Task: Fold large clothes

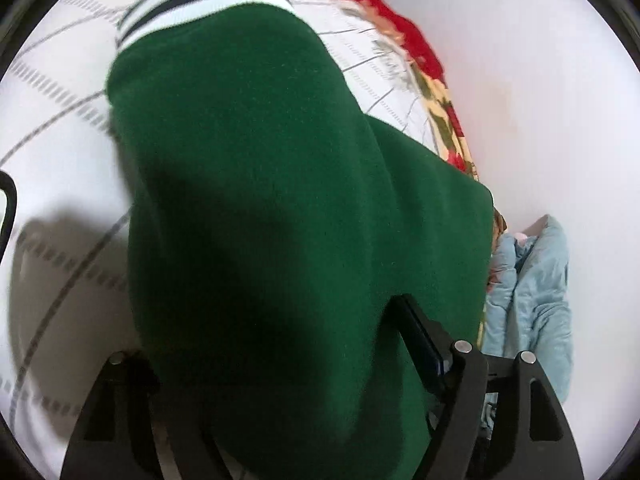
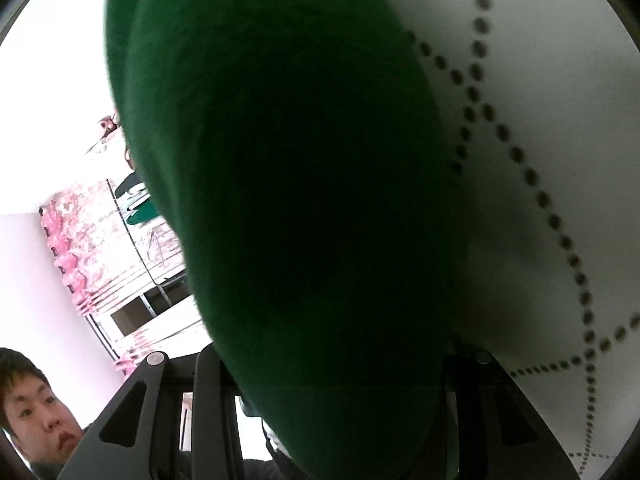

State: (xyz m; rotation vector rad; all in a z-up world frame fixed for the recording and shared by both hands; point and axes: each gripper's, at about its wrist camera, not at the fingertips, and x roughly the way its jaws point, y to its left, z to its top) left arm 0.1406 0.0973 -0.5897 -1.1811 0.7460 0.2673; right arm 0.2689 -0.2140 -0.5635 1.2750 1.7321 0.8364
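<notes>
Green sweater (image 1: pixel 280 200) fills the frame centre, draped over the checked sheet (image 1: pixel 60 140). Left gripper (image 1: pixel 304 392) and right gripper (image 2: pixel 332 400) both clamp its fabric — an uneven pull could skew the fold.

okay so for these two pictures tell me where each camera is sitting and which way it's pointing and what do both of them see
Left wrist view: sits on the left gripper, looking down along its black fingers at the dark green fleece garment over the white grid-patterned sheet; a red floral cloth and a pale blue cloth lie beyond.
Right wrist view: sits on the right gripper, tilted up past the garment toward pink floral curtains; the person's face shows low left.
Shared: the green garment and the sheet.
</notes>
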